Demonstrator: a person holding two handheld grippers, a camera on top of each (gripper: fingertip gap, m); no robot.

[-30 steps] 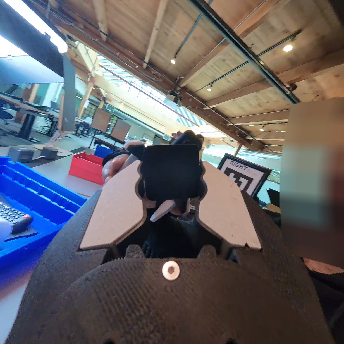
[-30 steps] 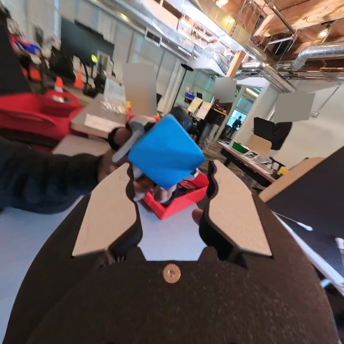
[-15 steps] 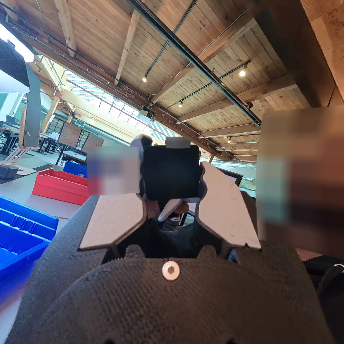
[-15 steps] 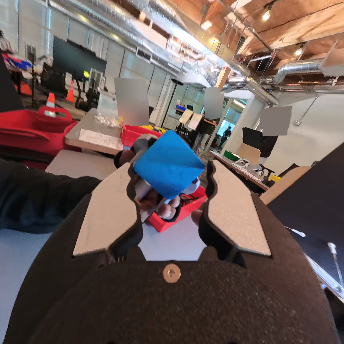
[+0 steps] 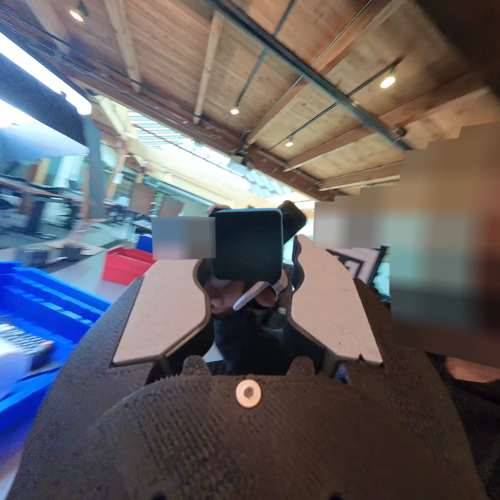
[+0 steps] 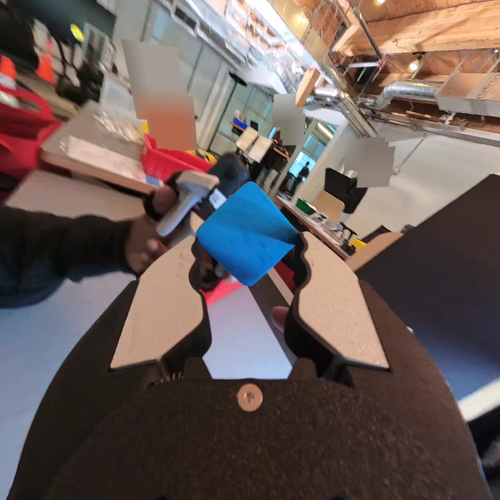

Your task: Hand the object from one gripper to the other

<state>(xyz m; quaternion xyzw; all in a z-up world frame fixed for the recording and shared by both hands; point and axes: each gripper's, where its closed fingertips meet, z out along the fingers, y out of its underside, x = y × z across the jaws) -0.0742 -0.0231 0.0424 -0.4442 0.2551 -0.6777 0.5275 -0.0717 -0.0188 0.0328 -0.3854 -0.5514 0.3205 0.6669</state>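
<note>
Your right gripper point(image 6: 247, 239) has closed to the width of the block point(image 6: 244, 232): the blue block sits corner-on between its fingertips, one corner against each tip, raised clear of the table point(image 6: 54, 351). Your left gripper point(image 5: 247, 246) faces the same block from the other side. A narrow gap shows between the block and one fingertip point(image 5: 299, 243), and a blur patch covers the other tip, so I cannot tell whether this gripper has hold of it. In the right wrist view your hand point(image 6: 143, 243) and the left gripper's grey handle point(image 6: 186, 197) crowd the space directly behind the block. A red bin point(image 6: 167, 162) stands on the far table beyond them, and a dark panel point(image 6: 433, 243) closes off the right. In the left wrist view a blue bin point(image 5: 40, 297) lies low beside the gripper, with a red bin point(image 5: 124, 265) farther back.
</note>
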